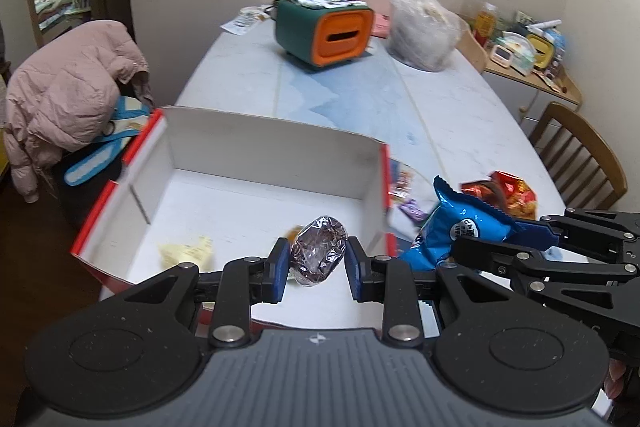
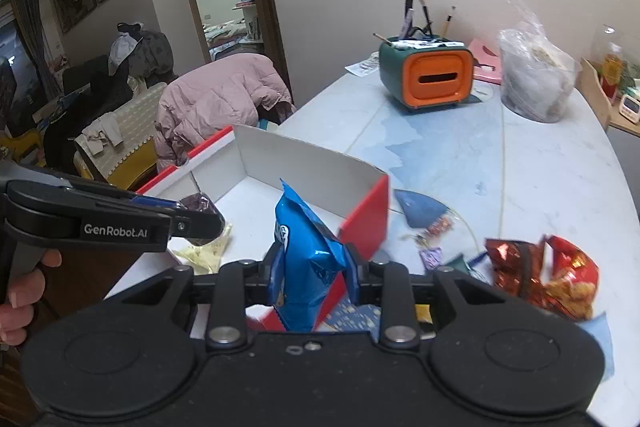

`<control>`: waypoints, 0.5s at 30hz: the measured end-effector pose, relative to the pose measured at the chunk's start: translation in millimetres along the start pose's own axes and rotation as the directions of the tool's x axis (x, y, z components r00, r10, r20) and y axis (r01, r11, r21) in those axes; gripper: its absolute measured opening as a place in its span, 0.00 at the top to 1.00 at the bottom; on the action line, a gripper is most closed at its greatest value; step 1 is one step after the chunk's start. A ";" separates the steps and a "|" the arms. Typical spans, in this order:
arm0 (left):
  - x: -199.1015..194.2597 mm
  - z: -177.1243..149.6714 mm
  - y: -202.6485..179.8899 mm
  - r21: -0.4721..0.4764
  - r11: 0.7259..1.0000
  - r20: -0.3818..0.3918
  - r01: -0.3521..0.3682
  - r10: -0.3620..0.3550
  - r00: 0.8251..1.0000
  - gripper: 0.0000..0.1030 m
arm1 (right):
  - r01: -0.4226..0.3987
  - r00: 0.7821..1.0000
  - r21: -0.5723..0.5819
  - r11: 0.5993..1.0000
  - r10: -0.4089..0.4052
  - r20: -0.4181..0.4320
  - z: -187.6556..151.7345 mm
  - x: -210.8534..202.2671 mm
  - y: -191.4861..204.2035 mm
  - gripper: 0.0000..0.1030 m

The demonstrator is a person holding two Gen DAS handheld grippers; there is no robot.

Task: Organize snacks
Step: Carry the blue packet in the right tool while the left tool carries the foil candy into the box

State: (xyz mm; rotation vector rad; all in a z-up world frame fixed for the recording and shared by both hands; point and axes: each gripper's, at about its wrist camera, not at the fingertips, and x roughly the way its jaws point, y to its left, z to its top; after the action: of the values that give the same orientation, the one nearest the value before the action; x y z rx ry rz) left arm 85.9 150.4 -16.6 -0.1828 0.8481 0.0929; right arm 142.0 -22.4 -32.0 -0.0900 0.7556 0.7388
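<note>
Holding a round chocolate snack in clear wrap (image 1: 318, 251) between its blue pads, the left gripper (image 1: 318, 263) hangs over the near edge of the white-lined, red-sided cardboard box (image 1: 256, 147), with the snack squeezed at its sides and clear of the box floor. Just beside it, toward the box's red corner, the right gripper (image 2: 310, 275) is clamped on a blue crinkled snack bag (image 2: 300, 255), which stands upright between the jaws above that same corner. Inside the box lie a pale yellow wrapped piece (image 1: 186, 251) near the front wall and a small orange-brown item half hidden behind the chocolate snack, too blurred to name. Outside the box, on the marble-patterned table (image 1: 460, 115), a red foil bag of fried snacks (image 2: 548, 275) lies open past the red corner, with a few small wrapped sweets (image 2: 434, 239) scattered between it and the box. By my reading the sorting is early: one or two pieces are in, two more are in the grippers and not yet set down, and the red bag and the loose sweets are left to gather.
</note>
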 end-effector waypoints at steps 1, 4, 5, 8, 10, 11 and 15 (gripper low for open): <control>0.7 1.7 5.3 0.001 1.000 0.001 -0.008 0.008 1.000 0.72 | -0.002 1.000 0.000 1.000 0.002 0.000 3.2 4.5 3.3 0.72; 4.8 7.4 20.1 0.001 1.000 0.003 -0.029 0.029 1.000 0.72 | -0.011 1.000 -0.005 1.000 0.011 -0.004 11.7 17.4 13.2 0.72; 6.5 9.7 25.2 0.000 0.999 0.002 -0.035 0.035 0.999 0.72 | -0.013 1.000 -0.008 1.000 0.013 -0.006 14.4 21.9 16.5 0.72; 13.0 15.8 41.3 -0.004 0.998 -0.006 -0.056 0.056 0.998 0.72 | -0.020 1.000 -0.013 1.000 0.020 -0.015 21.2 35.8 24.6 0.72; 19.1 19.8 52.3 -0.009 0.997 -0.016 -0.072 0.072 0.997 0.72 | -0.021 1.000 -0.016 1.000 0.020 -0.023 25.4 45.4 29.6 0.72; 22.0 21.4 57.6 -0.011 0.997 -0.021 -0.078 0.077 0.997 0.72 | -0.022 0.999 -0.015 1.000 0.021 -0.027 27.0 50.3 31.6 0.72; 34.6 26.1 77.7 -0.018 0.995 -0.036 -0.098 0.097 0.995 0.72 | -0.029 0.999 -0.005 1.000 0.029 -0.045 33.1 70.7 39.0 0.72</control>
State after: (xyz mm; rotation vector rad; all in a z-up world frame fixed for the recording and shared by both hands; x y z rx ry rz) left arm 116.0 232.0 -35.3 -0.1617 0.8918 0.1901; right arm 171.5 58.4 -46.7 -0.1008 0.7987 0.7689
